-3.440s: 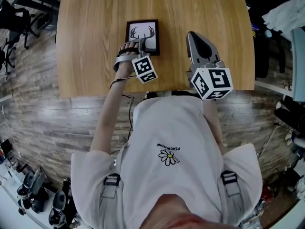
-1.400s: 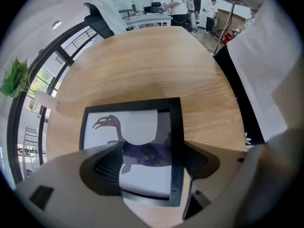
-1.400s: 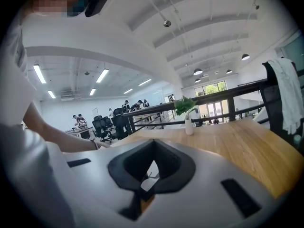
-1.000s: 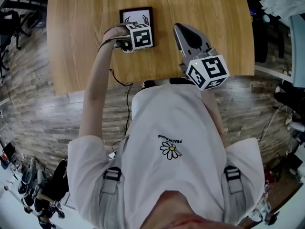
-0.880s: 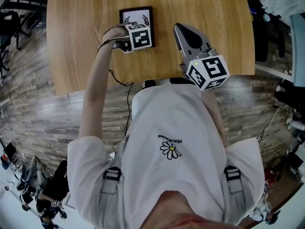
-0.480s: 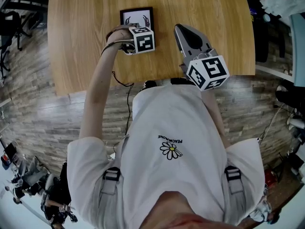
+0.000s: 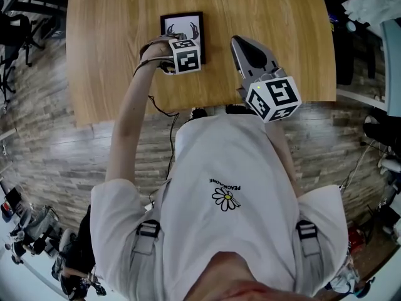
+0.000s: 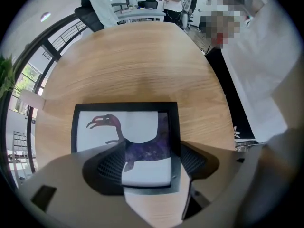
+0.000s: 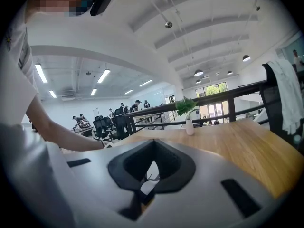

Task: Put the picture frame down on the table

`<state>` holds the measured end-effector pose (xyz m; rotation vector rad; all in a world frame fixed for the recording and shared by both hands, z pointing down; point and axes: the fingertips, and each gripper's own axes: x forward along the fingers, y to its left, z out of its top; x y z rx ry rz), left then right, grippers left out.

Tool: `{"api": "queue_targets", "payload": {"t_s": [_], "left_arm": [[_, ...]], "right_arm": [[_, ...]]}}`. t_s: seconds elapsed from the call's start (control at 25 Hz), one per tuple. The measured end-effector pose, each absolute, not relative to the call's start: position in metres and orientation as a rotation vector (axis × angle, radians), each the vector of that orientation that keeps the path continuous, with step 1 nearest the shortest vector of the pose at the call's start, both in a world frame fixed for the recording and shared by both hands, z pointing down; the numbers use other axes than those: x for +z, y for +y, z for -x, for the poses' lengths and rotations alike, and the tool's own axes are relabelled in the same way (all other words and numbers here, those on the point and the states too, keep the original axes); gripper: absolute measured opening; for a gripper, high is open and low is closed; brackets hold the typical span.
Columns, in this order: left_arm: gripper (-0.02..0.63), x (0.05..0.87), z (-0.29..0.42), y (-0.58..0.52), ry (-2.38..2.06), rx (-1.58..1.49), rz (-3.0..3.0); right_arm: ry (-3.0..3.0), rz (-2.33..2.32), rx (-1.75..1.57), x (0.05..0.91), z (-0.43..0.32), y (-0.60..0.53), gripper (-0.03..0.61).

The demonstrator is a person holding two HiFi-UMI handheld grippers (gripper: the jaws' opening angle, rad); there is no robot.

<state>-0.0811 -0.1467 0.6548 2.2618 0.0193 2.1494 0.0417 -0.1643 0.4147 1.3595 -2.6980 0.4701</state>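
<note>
The picture frame (image 7: 182,31) lies flat on the wooden table (image 7: 282,17), face up. It sits somewhat nearer the left edge than the right and back from the near edge. It is a small upright rectangle with a thin, flat black border and square corners around a white sheet. The head view shows a dark antlered motif on that sheet. In the left gripper view the sheet (image 8: 118,122) carries a purplish, long-necked shape, and I cannot tell whether that is print or a reflection in a glossy front.

The left gripper (image 8: 152,164) stands wide, with its jaws spread over the frame's near right corner. The left jaw covers part of the sheet, the right jaw sits just outside the black border, and neither clamps anything. The jaw pads are dark with a fine ribbed texture, set in smooth grey plastic. Its marker cube (image 7: 186,59) is white with black squares.

The right gripper (image 7: 238,42) is over the table between the frame and the right edge, well apart from the frame. Its jaws are pressed together at the tips with nothing between them, and their dark pads bow out into a diamond-shaped opening.

The tabletop is pale wood with a fine straight grain and rounded corners. A leafy sprig in a slim white vase (image 9: 189,123) stands near a far edge.
</note>
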Motion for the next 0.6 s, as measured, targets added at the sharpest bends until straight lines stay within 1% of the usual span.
{"api": "queue_targets", "payload": {"t_s": [0.08,0.16,0.28,0.36,0.44,0.6], "left_arm": [[0.362,0.652,0.081,-0.145,0.021,2.141,-2.263],[0.319,0.647,0.08,-0.144,0.018,2.138,-2.272],[0.307,0.635,0.078,-0.147,-0.056,2.126,-2.321],[0.213,0.62,0.075,-0.158,-0.155,2.089,-2.378],[0.144,0.599,0.07,-0.17,-0.244,2.009,-2.429],[0.063,0.539,0.058,-0.198,-0.463,1.743,-2.567]], "right_arm": [[-2.707,-1.351,0.466,0.414,-0.041,-0.164,0.009],[-2.706,-1.339,0.468,0.415,-0.041,-0.165,0.009],[-2.701,-1.315,0.48,0.418,-0.039,-0.165,0.009],[-2.701,-1.302,0.463,0.418,-0.037,-0.167,0.009],[-2.697,-1.294,0.421,0.418,-0.035,-0.172,0.009],[-2.707,-1.283,0.314,0.407,-0.025,-0.185,0.009]]}}
